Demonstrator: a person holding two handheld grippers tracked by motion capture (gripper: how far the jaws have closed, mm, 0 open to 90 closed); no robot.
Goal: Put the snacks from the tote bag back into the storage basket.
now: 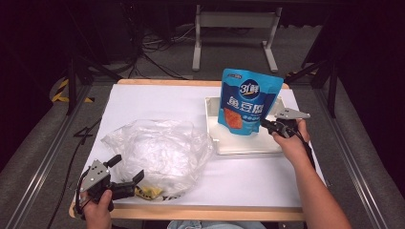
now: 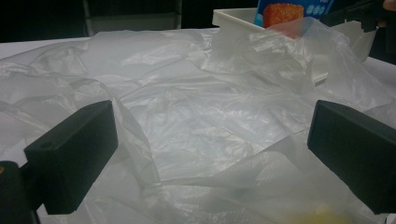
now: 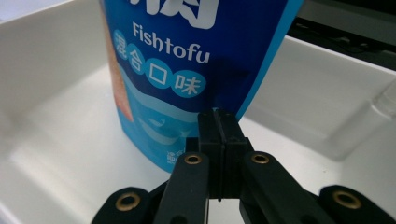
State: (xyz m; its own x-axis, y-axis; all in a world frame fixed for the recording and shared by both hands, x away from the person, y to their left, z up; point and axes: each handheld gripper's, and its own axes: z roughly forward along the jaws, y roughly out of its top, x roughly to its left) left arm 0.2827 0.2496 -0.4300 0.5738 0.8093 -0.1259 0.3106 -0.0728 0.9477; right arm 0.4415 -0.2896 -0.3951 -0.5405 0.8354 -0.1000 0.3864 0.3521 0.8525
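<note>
Two grippers at work. Right gripper [image 1: 265, 124]: fingers pressed together, clamped on lower edge of blue snack pouch [image 1: 246, 101], pouch upright in white tray [image 1: 239, 143] at counter's far right. Right hand [image 1: 289, 140] reaches forward, forearm angled in. Left gripper [image 1: 126, 169]: fingers spread wide, holding nothing, at near edge of crumpled clear plastic bag [image 1: 157, 150]; left hand [image 1: 98, 210] low at counter's near-left corner.

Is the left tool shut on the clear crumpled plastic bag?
No, the left tool stands wide open over the clear crumpled plastic bag.
</note>
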